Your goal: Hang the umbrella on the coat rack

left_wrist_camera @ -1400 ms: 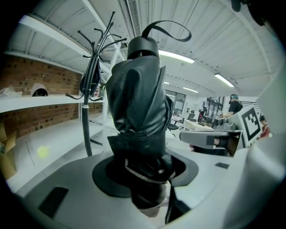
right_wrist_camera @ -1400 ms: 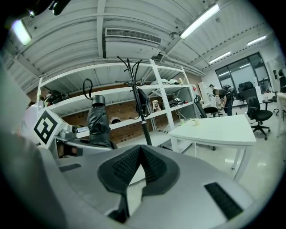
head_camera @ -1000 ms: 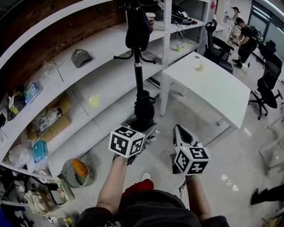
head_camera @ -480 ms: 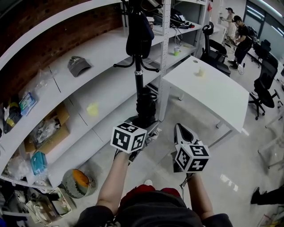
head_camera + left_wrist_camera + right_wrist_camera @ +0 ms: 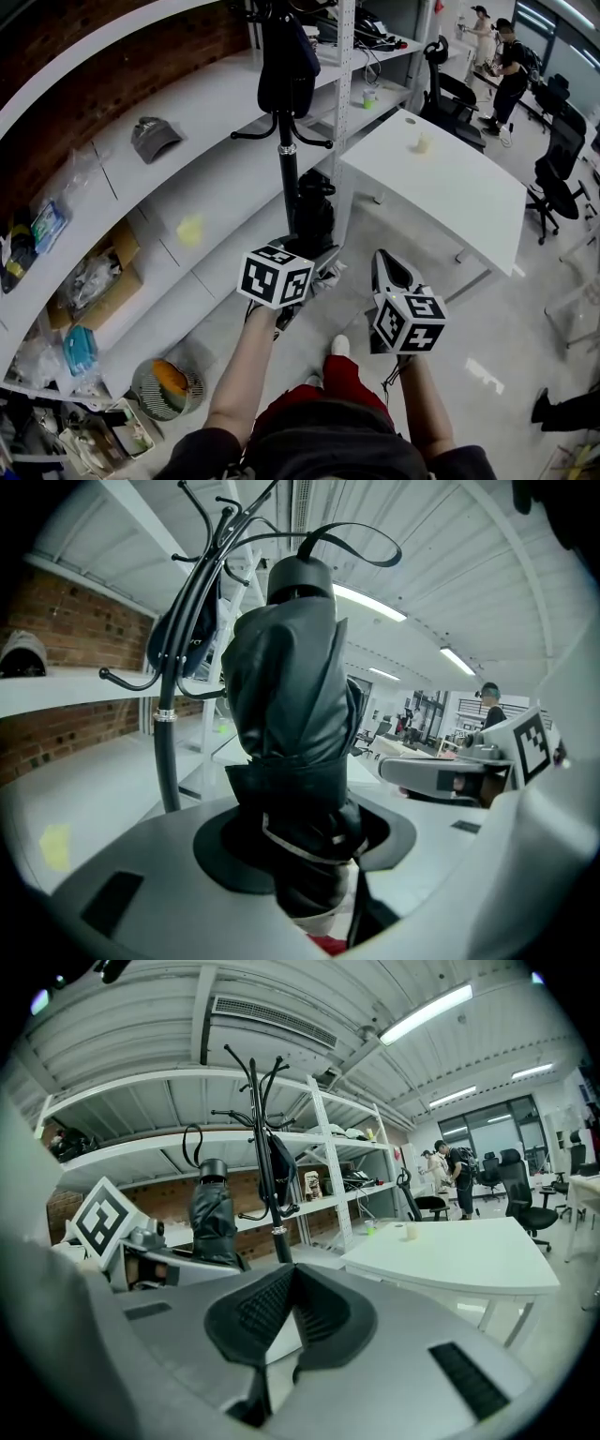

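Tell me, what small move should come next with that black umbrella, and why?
Probably carry it closer and lift it. The left gripper is clamped on the folded umbrella, its strap loop free on top, but the coat rack stands ahead, apart, its upper hooks higher.

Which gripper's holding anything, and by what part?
Left gripper clamps the folded black fabric umbrella around the lower part of its wrapped canopy. Right gripper is shut and empty.

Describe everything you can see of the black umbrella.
The umbrella is black, folded, its glossy fabric bunched and bound by a strap. A round cap with a cord loop tops it. It stands upright, its lower part clamped between the jaws of the left hand-held gripper, short of the coat rack, not yet hung.
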`<state>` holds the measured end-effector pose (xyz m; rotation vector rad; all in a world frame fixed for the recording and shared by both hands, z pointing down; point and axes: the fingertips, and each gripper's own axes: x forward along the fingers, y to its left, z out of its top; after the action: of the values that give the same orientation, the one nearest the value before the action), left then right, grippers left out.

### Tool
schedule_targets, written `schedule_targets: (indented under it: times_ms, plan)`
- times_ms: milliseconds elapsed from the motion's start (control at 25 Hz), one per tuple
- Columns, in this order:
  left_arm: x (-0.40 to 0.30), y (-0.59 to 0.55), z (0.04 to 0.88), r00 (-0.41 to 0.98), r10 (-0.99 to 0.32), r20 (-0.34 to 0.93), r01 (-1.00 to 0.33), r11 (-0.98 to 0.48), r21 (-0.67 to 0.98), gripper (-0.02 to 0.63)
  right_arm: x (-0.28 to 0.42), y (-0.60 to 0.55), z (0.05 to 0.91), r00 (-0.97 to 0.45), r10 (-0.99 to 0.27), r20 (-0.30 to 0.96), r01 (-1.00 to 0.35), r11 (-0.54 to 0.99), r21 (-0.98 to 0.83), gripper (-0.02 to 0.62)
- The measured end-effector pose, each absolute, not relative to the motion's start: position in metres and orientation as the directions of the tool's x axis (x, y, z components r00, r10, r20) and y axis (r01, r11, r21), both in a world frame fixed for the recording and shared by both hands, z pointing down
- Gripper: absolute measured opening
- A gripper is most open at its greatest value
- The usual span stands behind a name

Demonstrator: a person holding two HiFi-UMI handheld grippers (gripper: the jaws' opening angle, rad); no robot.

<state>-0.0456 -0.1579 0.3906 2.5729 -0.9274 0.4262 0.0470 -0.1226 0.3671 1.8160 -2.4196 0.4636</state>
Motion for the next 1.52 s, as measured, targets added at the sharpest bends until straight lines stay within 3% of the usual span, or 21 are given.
schedule_targets:
  times_ms: [1520]
  plan:
    - [0.053,-0.299,0.474,0.829,-0.359,0.429,-0.551,-0.658,0.513,0.198,0.128,-0.27,0.41,-0.265,-0.898,0.352,-0.958,0.205,-0.199,0.018]
